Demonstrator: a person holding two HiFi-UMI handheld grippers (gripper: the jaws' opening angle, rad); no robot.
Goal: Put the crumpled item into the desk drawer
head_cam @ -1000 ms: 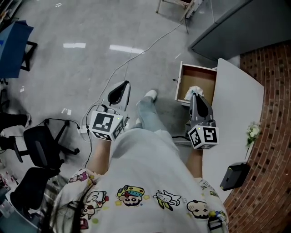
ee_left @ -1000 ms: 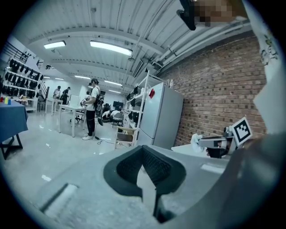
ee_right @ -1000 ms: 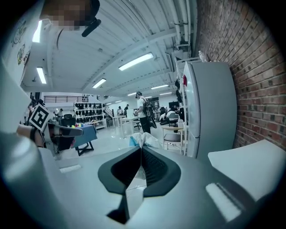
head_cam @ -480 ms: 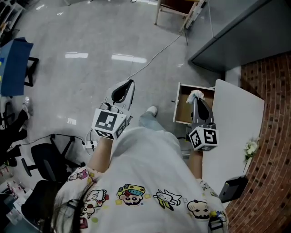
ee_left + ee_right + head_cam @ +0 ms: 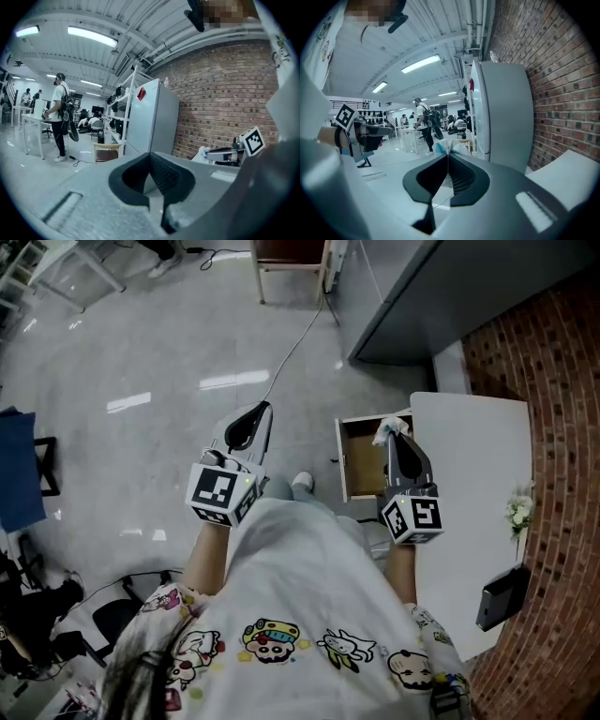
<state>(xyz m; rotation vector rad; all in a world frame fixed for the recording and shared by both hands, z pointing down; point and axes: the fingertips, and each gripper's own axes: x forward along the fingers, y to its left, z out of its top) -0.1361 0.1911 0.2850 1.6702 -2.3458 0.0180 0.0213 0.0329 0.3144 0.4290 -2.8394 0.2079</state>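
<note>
- The crumpled item (image 5: pixel 388 427) is a small white wad, creased and puckered, with ragged folds poking up past the jaw tips; in the right gripper view (image 5: pixel 452 147) it looks pale with a bluish tint.
- The right gripper (image 5: pixel 395 440) has its jaws pinched together on the wad.
- From the head view, the wad sits over the 1 o'clock corner of the open desk drawer (image 5: pixel 361 463), whose wooden inside is brown.
- The white desk (image 5: pixel 469 484) lies at the drawer's 3 o'clock, with a small flower sprig (image 5: pixel 518 514) and a black box (image 5: pixel 502 596) on it.
- The left gripper (image 5: pixel 249 426), at 9 o'clock of the drawer over the floor, has its jaws together on nothing.
</note>
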